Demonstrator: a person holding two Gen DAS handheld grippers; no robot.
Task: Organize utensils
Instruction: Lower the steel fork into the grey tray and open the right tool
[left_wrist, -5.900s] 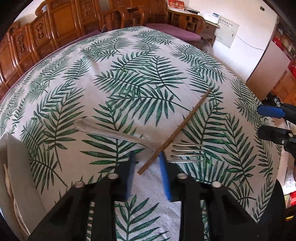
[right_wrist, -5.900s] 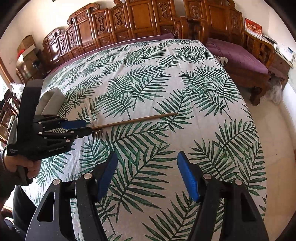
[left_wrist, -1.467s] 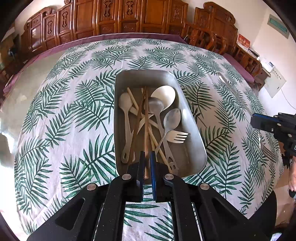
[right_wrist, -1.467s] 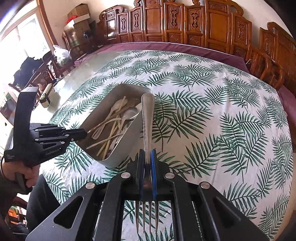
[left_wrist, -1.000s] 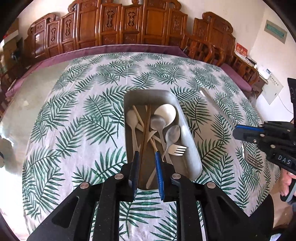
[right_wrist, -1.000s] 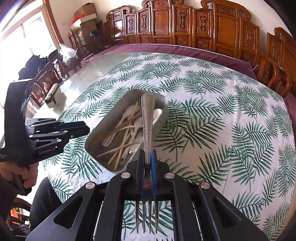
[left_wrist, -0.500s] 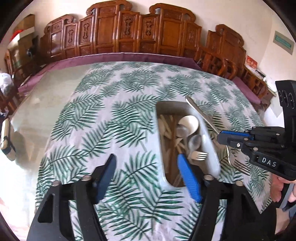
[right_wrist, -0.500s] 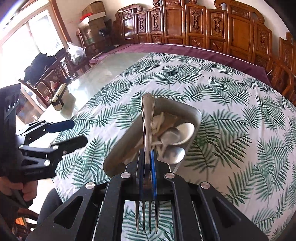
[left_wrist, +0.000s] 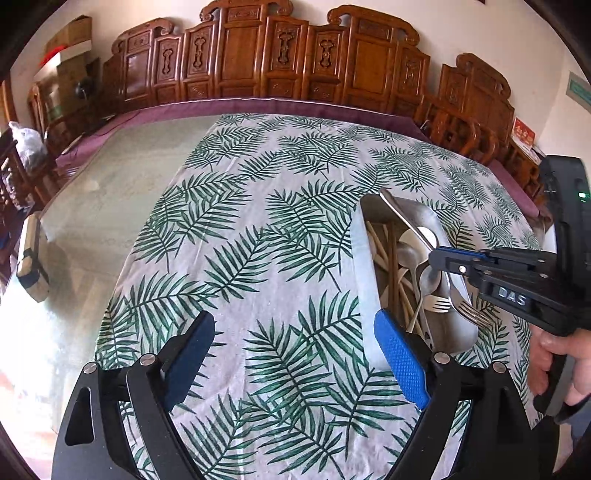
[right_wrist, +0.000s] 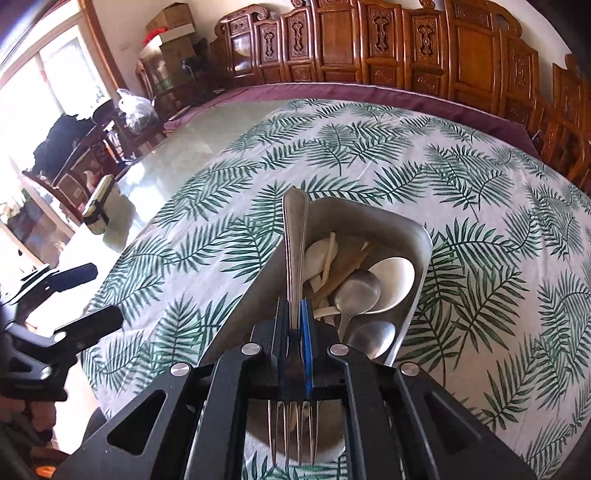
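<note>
A grey metal tray (left_wrist: 365, 266) (right_wrist: 421, 240) sits on the palm-leaf tablecloth and holds spoons (right_wrist: 358, 291), chopsticks (left_wrist: 391, 258) and a fork (left_wrist: 437, 303). My right gripper (right_wrist: 294, 310) is shut on a metal fork (right_wrist: 295, 236), held over the tray with its handle pointing away and its tines toward the camera. It shows in the left wrist view (left_wrist: 437, 258) above the tray. My left gripper (left_wrist: 291, 354) is open and empty, above the cloth to the left of the tray; in the right wrist view (right_wrist: 85, 295) it is at the left edge.
The tablecloth (left_wrist: 258, 240) covers part of a glass-topped table (left_wrist: 103, 192). A small box (left_wrist: 31, 269) lies at the table's left edge. Carved wooden chairs (left_wrist: 258, 59) ring the far side.
My left gripper let go of the chopstick in the tray, opened wide and swung left of the tray. My right gripper carried the fork over the tray.
</note>
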